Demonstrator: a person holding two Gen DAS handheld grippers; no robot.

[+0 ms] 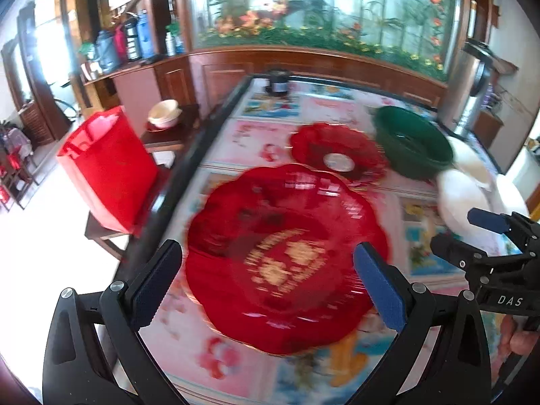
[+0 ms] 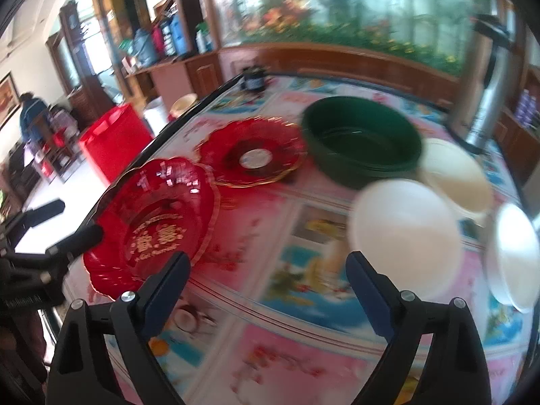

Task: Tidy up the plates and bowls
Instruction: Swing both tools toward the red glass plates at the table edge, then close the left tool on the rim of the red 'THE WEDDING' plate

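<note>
Left-wrist view blurs nearly everything on the patterned table (image 1: 236, 141): gold lettering on the large red plate (image 1: 287, 256) is unreadable there, and 2 white bowls (image 1: 462, 199) at the right edge smear into 1 pale shape. Right-wrist view reads that lettering a little better but cuts off a third white bowl (image 2: 516, 256) at its right side. A person's fingers show only as a sliver at the lower right of the left-wrist view.

Left gripper (image 1: 268, 280) stands wide open above the large red plate, its blue pads clear of the rim, gripping nothing. Right gripper (image 2: 268, 287) is also spread wide over bare tablecloth, empty, with the nearest white bowl (image 2: 405, 233) just ahead to its right.

Beyond both grippers lie a smaller red plate (image 2: 251, 155) and, beside it, a green bowl (image 2: 361, 138).
</note>
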